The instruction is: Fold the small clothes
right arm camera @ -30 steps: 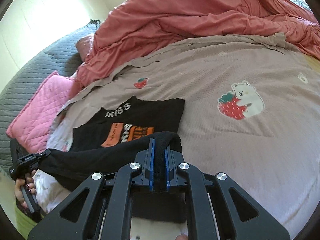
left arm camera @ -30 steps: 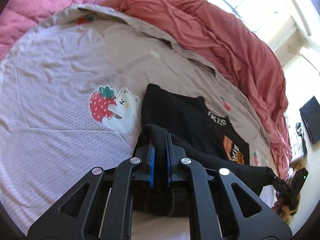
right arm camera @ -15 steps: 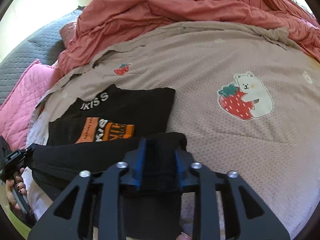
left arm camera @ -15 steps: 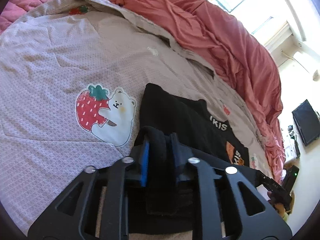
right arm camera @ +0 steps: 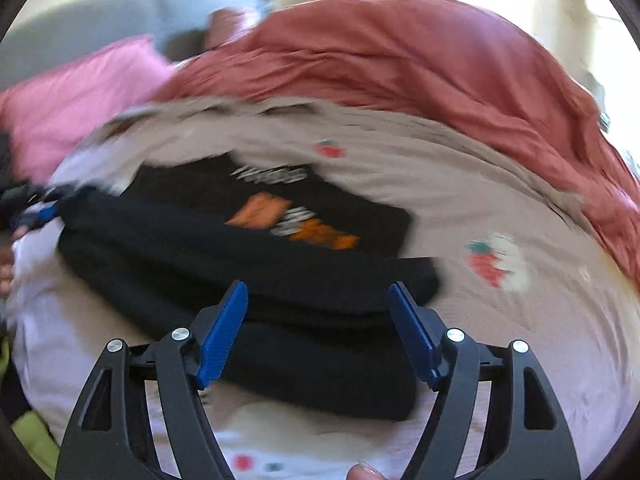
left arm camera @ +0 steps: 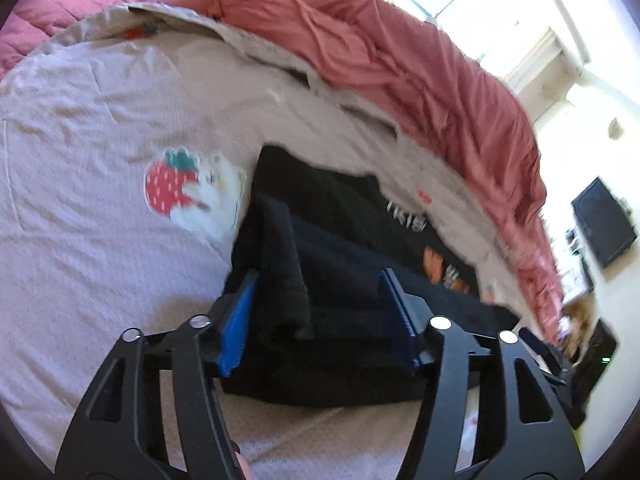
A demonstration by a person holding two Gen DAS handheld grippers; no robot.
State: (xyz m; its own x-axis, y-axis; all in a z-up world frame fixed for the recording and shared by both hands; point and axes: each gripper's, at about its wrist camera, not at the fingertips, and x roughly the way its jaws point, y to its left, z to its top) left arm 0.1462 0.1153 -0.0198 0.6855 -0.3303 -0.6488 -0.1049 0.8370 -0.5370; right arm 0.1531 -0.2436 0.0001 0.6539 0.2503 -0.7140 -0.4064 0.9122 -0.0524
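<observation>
A black T-shirt (left arm camera: 340, 208) with orange and white print lies on the beige bedspread (left arm camera: 100, 240), its near part folded over into a thick band. In the left wrist view, my left gripper (left arm camera: 320, 312) sits over that band. Its jaws are opening, and a raised ridge of black cloth stands loose beside the left pad (left arm camera: 236, 320). The right wrist view is blurred. There the shirt (right arm camera: 280, 216) lies flat, and my right gripper (right arm camera: 318, 320) hangs over the folded edge, its jaws opening and its pads clear of the cloth.
A rumpled red duvet (left arm camera: 400, 60) is heaped along the far side of the bed. A pink quilted pillow (right arm camera: 72, 96) lies at the left. A strawberry-and-bear print (left arm camera: 188, 192) marks the bedspread beside the shirt. A dark screen (left arm camera: 604, 228) hangs on the wall at right.
Both grippers were shut on the shirt's folded black edge and have spread their jaws, letting it go. The fold now rests on the shirt. The right view has rolled and swung sideways.
</observation>
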